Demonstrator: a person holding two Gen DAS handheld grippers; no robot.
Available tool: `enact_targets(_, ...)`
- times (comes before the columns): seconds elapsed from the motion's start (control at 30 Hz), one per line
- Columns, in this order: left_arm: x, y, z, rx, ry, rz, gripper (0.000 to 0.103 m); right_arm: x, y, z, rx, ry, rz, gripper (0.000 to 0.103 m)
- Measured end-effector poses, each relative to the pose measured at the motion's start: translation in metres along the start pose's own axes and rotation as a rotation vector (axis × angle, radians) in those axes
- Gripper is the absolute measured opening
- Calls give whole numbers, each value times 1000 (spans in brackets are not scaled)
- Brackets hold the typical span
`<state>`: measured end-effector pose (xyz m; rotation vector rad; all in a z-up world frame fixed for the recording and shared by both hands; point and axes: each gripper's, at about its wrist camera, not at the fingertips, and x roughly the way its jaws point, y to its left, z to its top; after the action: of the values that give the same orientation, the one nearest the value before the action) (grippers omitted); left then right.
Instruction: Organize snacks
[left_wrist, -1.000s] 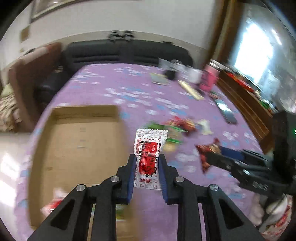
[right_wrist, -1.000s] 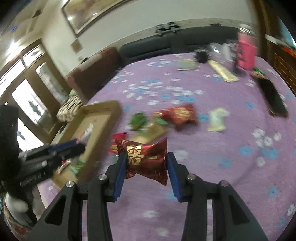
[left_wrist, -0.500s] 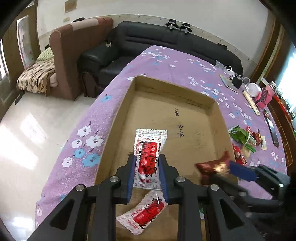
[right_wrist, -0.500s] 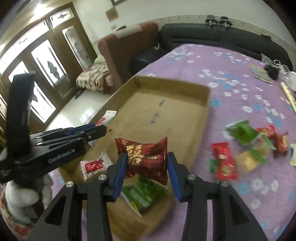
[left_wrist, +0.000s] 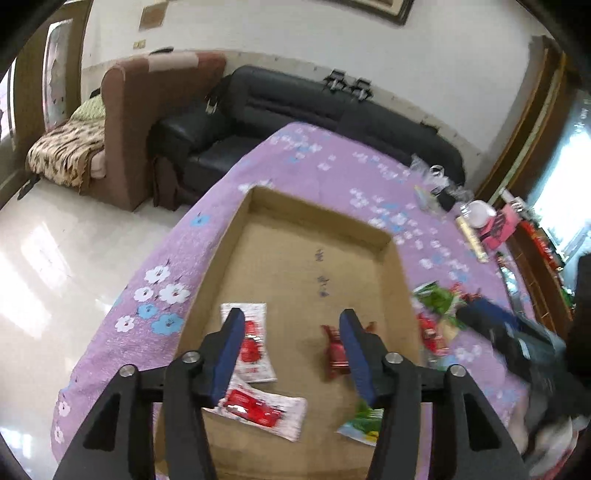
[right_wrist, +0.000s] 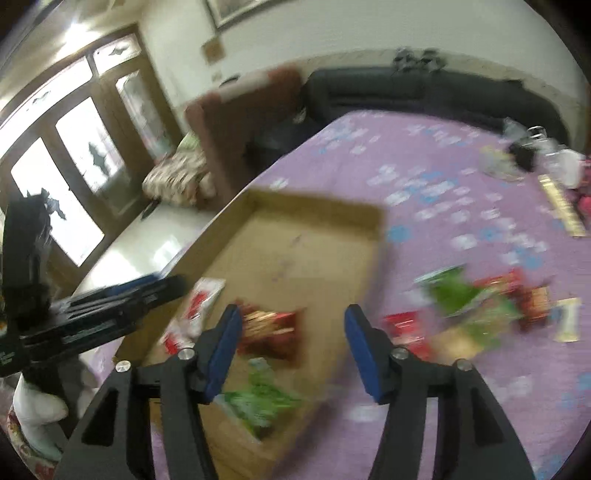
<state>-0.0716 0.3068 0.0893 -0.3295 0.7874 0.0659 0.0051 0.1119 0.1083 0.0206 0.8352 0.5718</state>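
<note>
Cardboard formed the shallow tray (left_wrist: 236, 240) on the purple flowered cloth (left_wrist: 332, 158), and four snacks lay on its floor. A white sachet with a red label (left_wrist: 255, 343) sat near the left wall, a second like it (left_wrist: 266, 406) lay just nearer the camera, a red candy wrapper (left_wrist: 334, 354) rested toward the right, and a green packet (left_wrist: 362, 424) lay at the near right.

The left gripper (left_wrist: 291, 350) hung above the tray, its jaws just sprung apart and empty, the white sachet lying free below. The right gripper (right_wrist: 291, 347) had also just spread its jaws, nothing between them, the red candy wrapper (right_wrist: 269, 332) loose in the tray beneath.

More snacks (right_wrist: 476, 310), green, red and yellow, were heaped on the cloth just right of the tray. Behind the table stood a black sofa (left_wrist: 332, 110) and a brown armchair (left_wrist: 147, 110) on a pale glossy floor (left_wrist: 55, 251).
</note>
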Motion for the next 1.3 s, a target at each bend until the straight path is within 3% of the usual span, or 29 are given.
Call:
enact_targets(0.07, -9, -11, -2, 6, -25, -28, 65, -1, -29, 10, 21, -9, -118, 58)
enact_targets(0.23, -21, -49, -8, 52, -34, -107, 65, 65, -71, 34, -38, 145, -324, 58)
enact_targets(0.33, -25, -73, -14, 117, -35, -134, 71, 92, -83, 36, -38, 212, -313, 57)
enact_targets(0.37, -25, -79, -15, 138, -35, -138, 73, 94, -84, 30, -32, 235, -301, 37)
enact_targets(0.4, -25, -85, -16, 159, -34, -141, 73, 97, -85, 26, -23, 265, -287, 25)
enact_targets(0.7, -2, -127, -24, 249, 33, -198, 73, 15, -123, -36, 16, 301, -265, 21)
enact_targets(0.77, 8, -140, -28, 256, 64, -205, 73, -10, -138, -48, 54, 273, -216, 22)
enact_targets(0.83, 24, -153, -29, 257, 103, -187, 73, -39, -153, -54, 108, 190, -164, 33)
enact_targets(0.87, 35, -161, -28, 261, 129, -167, 73, -54, -159, -58, 128, 142, -174, 48)
enact_targets(0.9, 45, -166, -29, 268, 153, -146, 73, -63, -162, -60, 136, 111, -182, 54)
enact_targets(0.97, 71, -180, -28, 299, 203, -101, 73, -80, -165, -66, 147, 56, -181, 54)
enact_targets(1.13, 117, -197, -27, 376, 261, 88, 73, -94, -172, -76, 171, 35, -144, 54)
enact_targets(1.2, 130, -198, -30, 389, 287, 132, 73, -94, -180, -79, 186, 28, -139, 54)
enact_targets(1.23, 134, -201, -32, 417, 290, 149, 69, -95, -184, -81, 198, 26, -131, 54)
enact_targets(1.27, 134, -205, -35, 444, 296, 151, 45, -95, -186, -81, 205, 26, -131, 54)
enact_targets(1.3, 134, -206, -38, 450, 314, 138, 28, -96, -190, -83, 214, 25, -130, 54)
